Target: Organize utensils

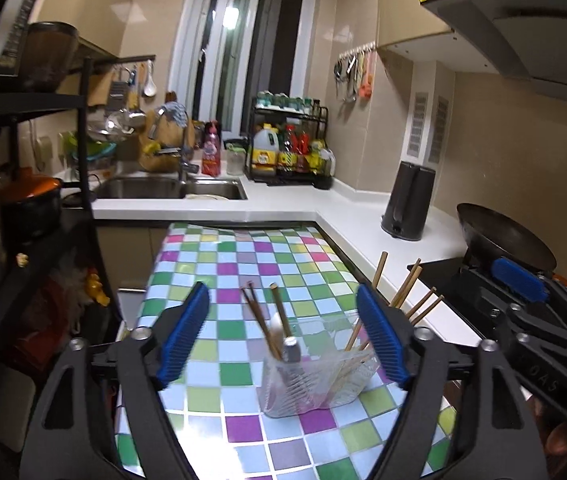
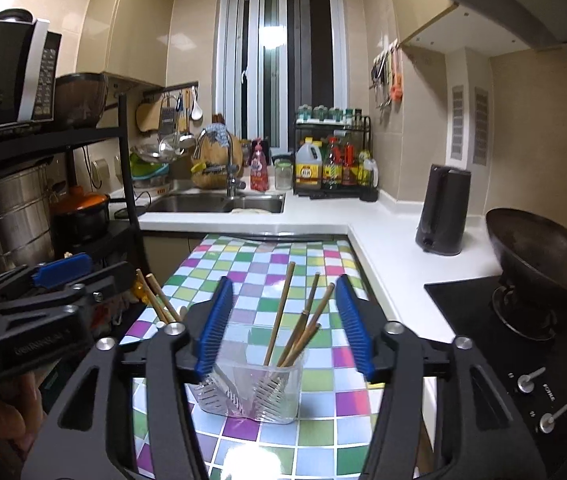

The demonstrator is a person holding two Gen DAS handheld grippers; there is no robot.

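Observation:
A clear plastic utensil holder (image 1: 315,376) (image 2: 251,384) with two compartments stands on the checkered tabletop (image 1: 243,264) (image 2: 251,256). In the left wrist view its left compartment holds wooden chopsticks (image 1: 261,320) and a spoon (image 1: 289,346). Its right compartment holds several more chopsticks (image 1: 407,284) (image 2: 295,320). My left gripper (image 1: 281,294) is open just in front of the holder, and its pads touch nothing. My right gripper (image 2: 283,283) is open too, with the chopsticks rising beyond its fingers. Each gripper shows at the edge of the other's view.
A white counter (image 2: 383,232) runs along the right with a dark kettle (image 2: 443,212) and a wok (image 2: 543,252) on a black hob. A sink (image 2: 219,202) and a bottle rack (image 2: 335,160) stand at the back. A black shelf (image 2: 123,184) with pots is on the left.

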